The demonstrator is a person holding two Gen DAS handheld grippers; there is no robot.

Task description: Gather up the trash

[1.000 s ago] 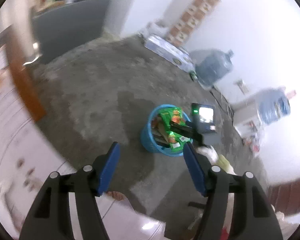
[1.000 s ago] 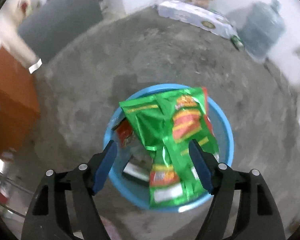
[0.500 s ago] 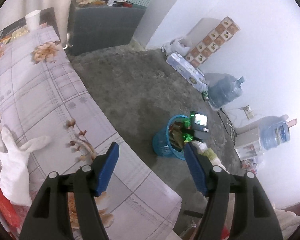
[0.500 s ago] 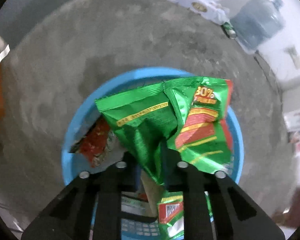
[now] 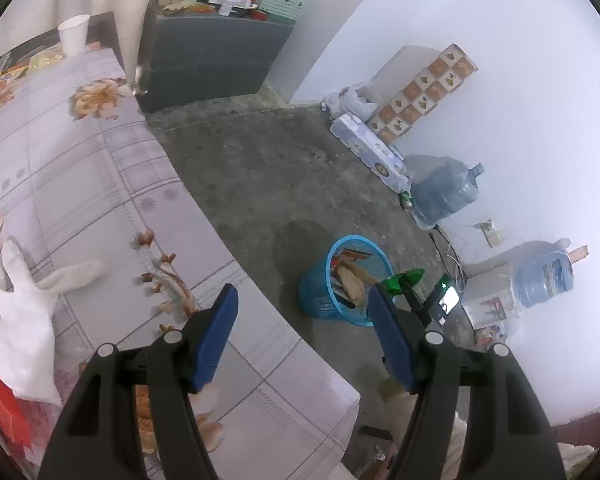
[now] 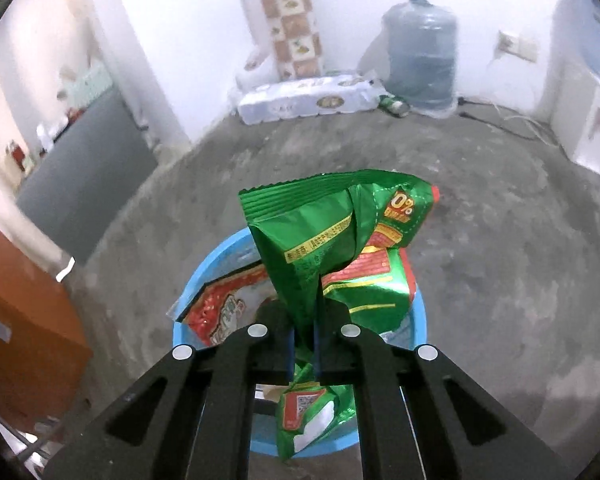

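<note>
Concrete floor, blue basket as ref | R gripper clamped on green snack bag above basket | L gripper apart, empty (over tablecloth) | risk: thin foil pinch slips, bag lands beside basket.

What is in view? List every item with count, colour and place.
snack bag: one, green and red, above the basket
basket: one, blue, on the floor by the table
wrapper: one, red, inside the basket
water jugs: two, blue, along the wall
table: one, floral cloth, left
white cloth: one, on the table
cup: one, white, far end of the table
left gripper: black and blue, jaws open, empty
right gripper: black and blue, jaws shut on the snack bag
</note>
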